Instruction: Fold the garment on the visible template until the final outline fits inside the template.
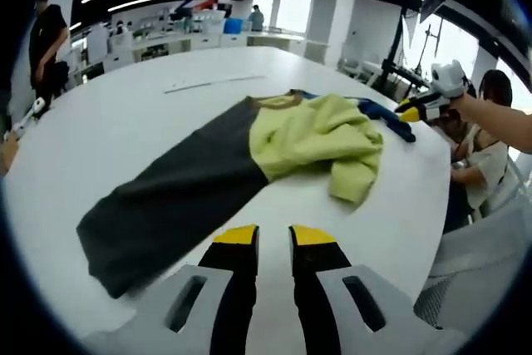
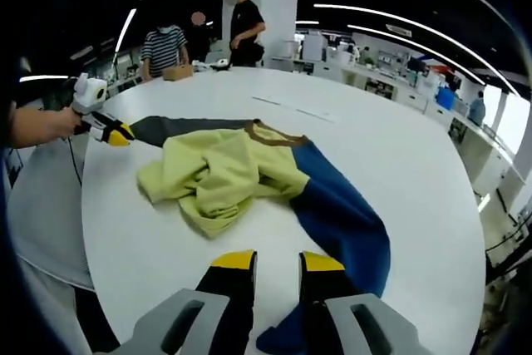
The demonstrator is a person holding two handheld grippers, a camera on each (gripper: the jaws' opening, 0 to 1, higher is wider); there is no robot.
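Holding both grippers slightly parted and empty, we risk dragging the bunched yellow-green body of the sweatshirt crooked toward twelve o'clock on the white table, since no template outline is visible.

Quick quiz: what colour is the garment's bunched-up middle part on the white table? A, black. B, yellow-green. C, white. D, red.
B: the crumpled body of the garment is yellow-green, lying on the white table between a dark grey sleeve and a blue sleeve.
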